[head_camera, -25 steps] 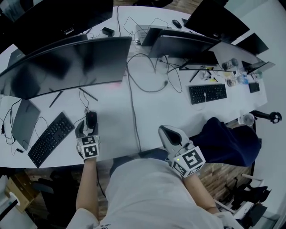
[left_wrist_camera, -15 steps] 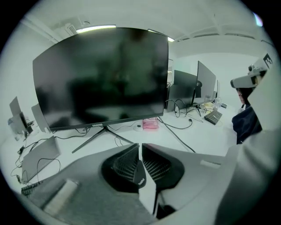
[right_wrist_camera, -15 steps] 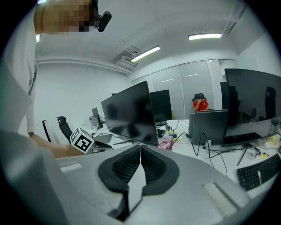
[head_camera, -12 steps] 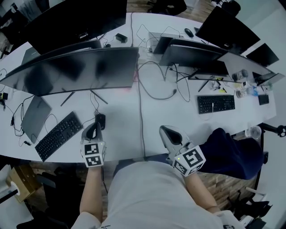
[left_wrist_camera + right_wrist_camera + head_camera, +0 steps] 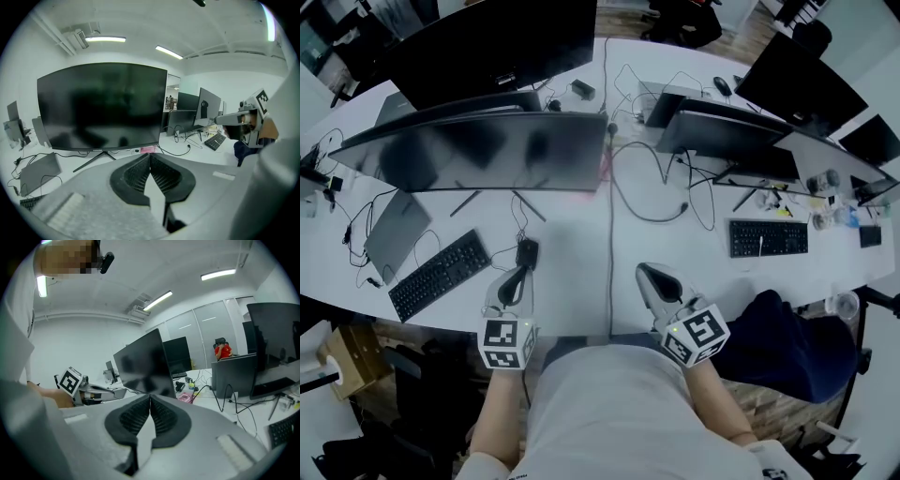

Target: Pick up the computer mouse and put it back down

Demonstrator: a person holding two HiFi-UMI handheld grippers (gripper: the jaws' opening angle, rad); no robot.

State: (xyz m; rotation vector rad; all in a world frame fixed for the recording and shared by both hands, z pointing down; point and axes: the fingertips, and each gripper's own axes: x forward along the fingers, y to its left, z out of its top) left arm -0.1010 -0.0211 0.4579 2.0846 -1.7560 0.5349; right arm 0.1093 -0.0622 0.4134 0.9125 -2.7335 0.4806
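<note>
Sitting by the keyboard on the worktop, the mouse looks light, hard and slippery, so pinch its two sides. The left gripper and right gripper are clenched, empty.

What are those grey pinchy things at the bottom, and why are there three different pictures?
A person holds a two-jaw tool in each hand: the left gripper and the right gripper. The head view comes from a camera on the person's head, looking down. The two gripper views come from small cameras riding on each gripper, looking along its jaws. On the white desk are a black computer mouse, a keyboard and a big curved monitor, with more screens behind. Both grippers are shut and hold nothing. The mouse sits on the desk just ahead of the left gripper.
</note>
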